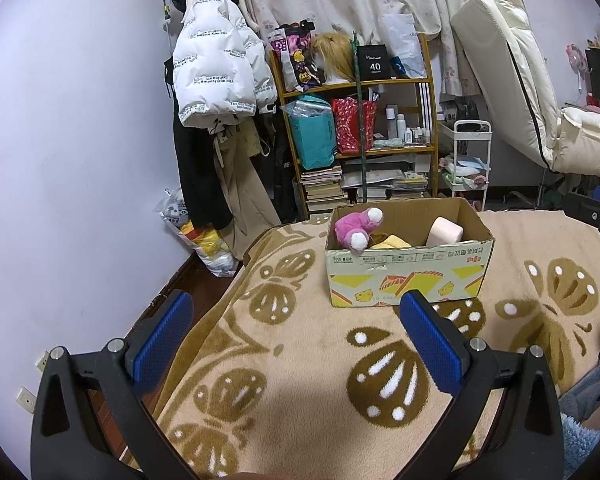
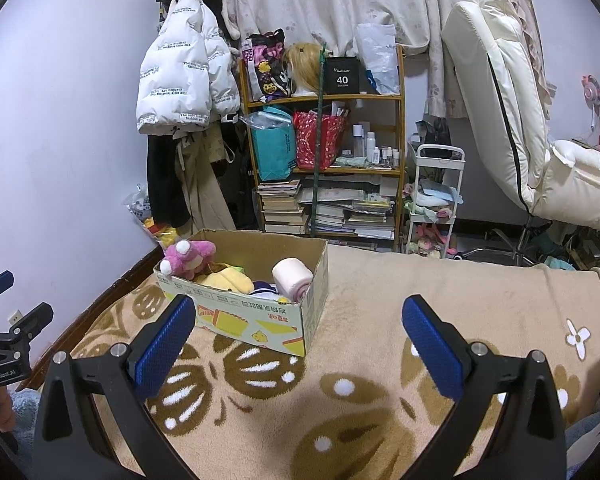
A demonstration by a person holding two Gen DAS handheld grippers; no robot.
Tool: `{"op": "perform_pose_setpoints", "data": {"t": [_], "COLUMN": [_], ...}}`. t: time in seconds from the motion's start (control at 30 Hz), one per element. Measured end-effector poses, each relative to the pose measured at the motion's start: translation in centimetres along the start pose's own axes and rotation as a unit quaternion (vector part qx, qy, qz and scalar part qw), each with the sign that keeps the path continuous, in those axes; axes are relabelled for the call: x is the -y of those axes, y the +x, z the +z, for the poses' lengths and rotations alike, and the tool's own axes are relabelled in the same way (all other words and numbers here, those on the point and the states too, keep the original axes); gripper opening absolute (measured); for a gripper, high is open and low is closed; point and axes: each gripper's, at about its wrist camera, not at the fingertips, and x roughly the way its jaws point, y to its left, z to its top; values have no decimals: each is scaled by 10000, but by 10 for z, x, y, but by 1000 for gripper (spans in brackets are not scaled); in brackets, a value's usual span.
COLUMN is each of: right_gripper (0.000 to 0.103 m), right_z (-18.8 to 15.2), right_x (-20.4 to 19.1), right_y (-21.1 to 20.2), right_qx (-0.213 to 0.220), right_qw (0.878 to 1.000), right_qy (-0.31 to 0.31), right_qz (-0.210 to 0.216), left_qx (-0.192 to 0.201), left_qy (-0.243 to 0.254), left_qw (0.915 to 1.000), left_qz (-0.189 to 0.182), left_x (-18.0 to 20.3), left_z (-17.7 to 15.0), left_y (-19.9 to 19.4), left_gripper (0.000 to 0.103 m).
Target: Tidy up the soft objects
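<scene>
Both tongs are spread wide and pinch nothing: the left gripper (image 1: 296, 334) and the right gripper (image 2: 298, 340) each show two blue ribbed pads far apart, with only blanket between them. They hover above the beige fleece blanket with brown flower pattern (image 1: 320, 360), which covers the whole surface.

On this blanket stands the open brown cardboard box with yellow printed pictures (image 1: 408, 276), and all soft things I can see are already inside it. From the left gripper the box lies straight ahead and a little to the right, with its long side across the view. From the right gripper the same box lies ahead and to the left, turned so that one corner points toward the camera. I judge the left gripper is somewhat nearer to the box, but the difference is small.

Inside the box, the pink plush toy with white paws (image 1: 358, 228) leans on the left end wall and rises over the rim. The pale pink rolled towel (image 1: 444, 232) stands at the right end of the box, against the front wall. Between these two lies a yellow plush thing (image 1: 392, 243), low in the box. A small dark blue and white soft item (image 2: 266, 290) is beside the roll; I cannot tell what it is.
</scene>
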Motion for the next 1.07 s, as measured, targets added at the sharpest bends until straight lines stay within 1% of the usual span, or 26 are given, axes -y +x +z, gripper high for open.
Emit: {"op": "perform_pose_setpoints", "data": {"t": [0.63, 0.93, 1.07], "right_gripper": [103, 103, 103], "right_z": [2, 3, 1], "right_x": [2, 2, 6], "right_y": [0, 0, -2], "right_qx": [-16, -23, 52], "right_qw": [10000, 10000, 10000], "right_qy": [0, -9, -7], "right_qz": [6, -1, -17], "left_qx": [-7, -10, -22], "left_qy": [-39, 34, 20], "left_qw": [10000, 10000, 10000], "left_qz": [31, -4, 5], "left_x": [1, 3, 2], "left_z": [-2, -4, -4], "left_y": [1, 1, 1], "left_gripper": [102, 102, 102]}}
